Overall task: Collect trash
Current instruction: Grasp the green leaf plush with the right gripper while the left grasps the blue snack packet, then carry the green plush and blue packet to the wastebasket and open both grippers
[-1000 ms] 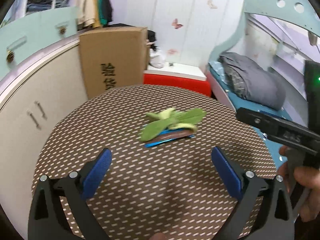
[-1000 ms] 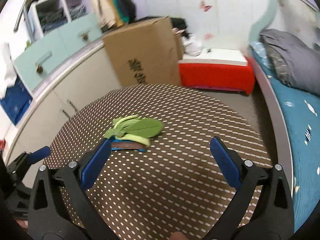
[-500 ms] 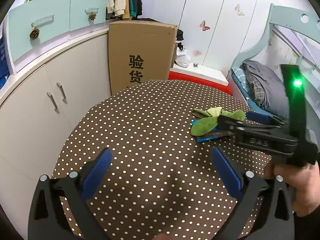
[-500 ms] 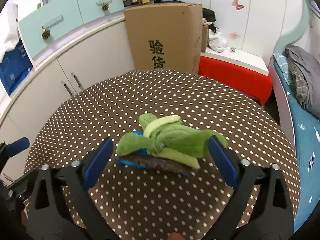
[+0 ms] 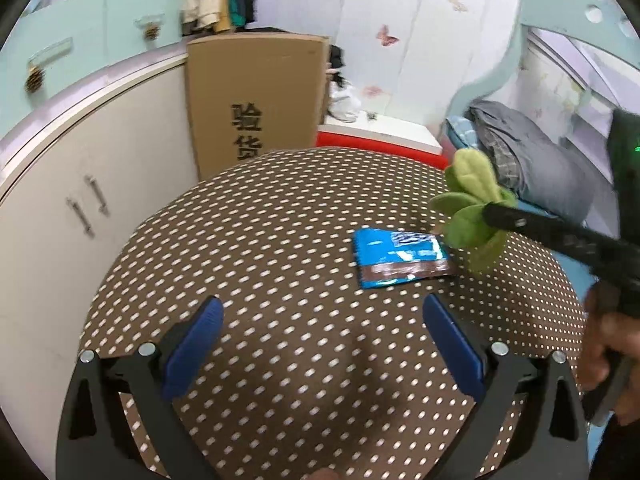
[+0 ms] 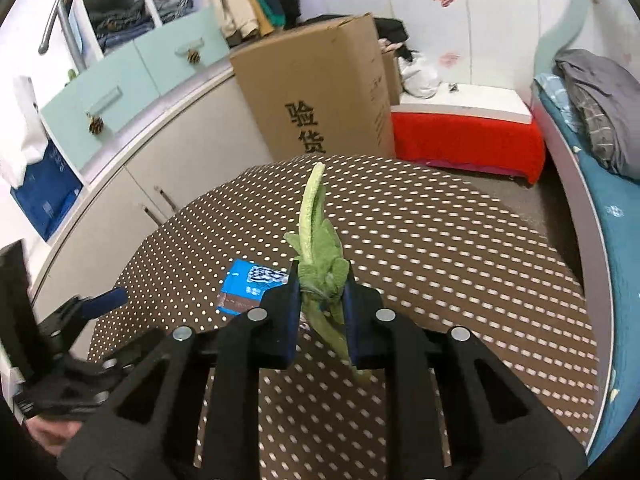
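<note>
Blue wrapper (image 5: 402, 257) alone on table (image 5: 280, 240), unobstructed above

Green leaf bundle (image 6: 320, 280) lifted off table, pinched w/ jaws; blue wrapper (image 5: 402, 257) flat on tabletop.

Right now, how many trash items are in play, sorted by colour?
Green: 1, the leafy vegetable scrap, clamped in the right tongs above the table.
Blue: 1, the snack wrapper, flat on the polka-dot table.
Total: 2.

Left claw (image 5: 320, 342) black frame, blue pads, silver screws, right claw (image 6: 319, 300) alike, green indicator light
</note>
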Available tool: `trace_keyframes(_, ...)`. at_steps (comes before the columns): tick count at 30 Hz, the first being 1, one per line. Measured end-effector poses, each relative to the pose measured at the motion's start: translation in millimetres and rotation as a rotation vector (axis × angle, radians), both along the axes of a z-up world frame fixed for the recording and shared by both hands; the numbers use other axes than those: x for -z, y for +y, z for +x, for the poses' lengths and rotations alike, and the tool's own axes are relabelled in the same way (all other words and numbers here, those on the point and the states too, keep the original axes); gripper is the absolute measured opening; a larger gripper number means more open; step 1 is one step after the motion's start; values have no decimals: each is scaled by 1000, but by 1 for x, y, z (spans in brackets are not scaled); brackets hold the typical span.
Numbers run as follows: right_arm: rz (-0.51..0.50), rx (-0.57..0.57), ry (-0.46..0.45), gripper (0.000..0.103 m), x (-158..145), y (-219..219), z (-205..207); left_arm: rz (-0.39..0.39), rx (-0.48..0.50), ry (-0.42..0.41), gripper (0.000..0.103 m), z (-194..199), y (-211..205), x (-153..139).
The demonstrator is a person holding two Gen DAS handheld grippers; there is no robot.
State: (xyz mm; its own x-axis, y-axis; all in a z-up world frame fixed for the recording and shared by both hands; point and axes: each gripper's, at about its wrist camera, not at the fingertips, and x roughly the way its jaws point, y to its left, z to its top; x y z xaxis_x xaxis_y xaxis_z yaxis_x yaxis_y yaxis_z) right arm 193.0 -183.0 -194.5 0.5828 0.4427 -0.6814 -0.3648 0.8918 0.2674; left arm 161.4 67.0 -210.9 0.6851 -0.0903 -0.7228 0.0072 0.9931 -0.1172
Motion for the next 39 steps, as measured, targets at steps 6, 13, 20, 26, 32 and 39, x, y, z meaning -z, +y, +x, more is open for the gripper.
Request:
trace_keyframes(6, 44, 40, -8, 19, -12, -31, -17, 125, 189, -16, 98, 31, -34, 14)
trace_keyframes(13, 59, 84, -11, 19, -13, -51, -34, 347, 540, -7, 98, 71, -67, 32)
trace_keyframes(20, 60, 111, -20, 19, -14, -65, -48, 247, 824, 54, 65, 86, -74, 35)
trace_keyframes(26, 72, 132, -28, 19, -15, -82, -55, 195, 798, 68, 38, 64, -79, 33)
trace_keyframes(32, 94, 163, -64, 19, -28, -106, -64, 95, 725, 26, 36, 27, -83, 19)
trace_keyframes(39, 132, 238, -122, 19, -52, -154, -76, 19, 640, -73, 36, 2, -105, -21)
